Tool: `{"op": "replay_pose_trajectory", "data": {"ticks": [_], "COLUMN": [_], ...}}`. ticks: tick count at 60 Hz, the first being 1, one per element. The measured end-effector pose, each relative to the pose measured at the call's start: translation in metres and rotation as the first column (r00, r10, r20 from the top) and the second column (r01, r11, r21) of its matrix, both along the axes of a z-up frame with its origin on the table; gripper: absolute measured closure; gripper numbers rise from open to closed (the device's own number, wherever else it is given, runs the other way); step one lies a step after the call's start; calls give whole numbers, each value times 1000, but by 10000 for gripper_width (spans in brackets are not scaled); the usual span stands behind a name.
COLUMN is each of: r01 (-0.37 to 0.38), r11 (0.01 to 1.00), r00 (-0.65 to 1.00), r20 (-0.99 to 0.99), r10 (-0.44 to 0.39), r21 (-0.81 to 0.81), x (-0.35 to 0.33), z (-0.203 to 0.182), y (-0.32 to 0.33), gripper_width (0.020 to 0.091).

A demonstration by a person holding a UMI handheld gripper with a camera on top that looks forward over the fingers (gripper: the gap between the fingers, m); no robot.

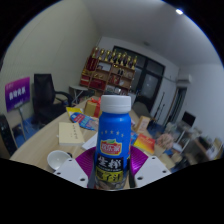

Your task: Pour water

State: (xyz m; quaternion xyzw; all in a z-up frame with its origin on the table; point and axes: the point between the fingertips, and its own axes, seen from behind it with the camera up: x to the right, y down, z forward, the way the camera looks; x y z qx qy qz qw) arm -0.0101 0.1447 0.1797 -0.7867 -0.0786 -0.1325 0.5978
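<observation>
Item: bottle (114,135), blue, white cap, upright between your gripper (111,176) fingers, pads clenched on its lower body, raised over the table (40,150) so you can tip it to pour.

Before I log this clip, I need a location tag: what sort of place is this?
Probably an office or meeting room: a black office chair beside a long table, and a display shelf against the back wall. The tongs grip a blue bottle.
</observation>
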Motion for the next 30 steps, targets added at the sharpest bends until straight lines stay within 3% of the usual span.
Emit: {"op": "replay_pose_trajectory", "data": {"ticks": [6, 7, 10, 14, 20, 21, 30], "r01": [-41, -41, -53, -57, -64, -66, -110], "r11": [999, 999, 998, 998, 998, 998, 990], "r00": [990, 987, 980, 974, 954, 950, 946], "r20": [-139, -158, -191, -219, -294, -306, -297], "r10": [39, 41, 49, 55, 60, 63, 132], "r21": [-9, 4, -15, -6, -4, 0, 91], "x": [0, -3, 6, 7, 24, 19, 19], "z": [-40, -63, -58, -89, -97, -105, -100], "y": [4, -8, -1, 10, 5, 12, 4], "gripper_width": [635, 634, 634, 637, 631, 602, 624]}}
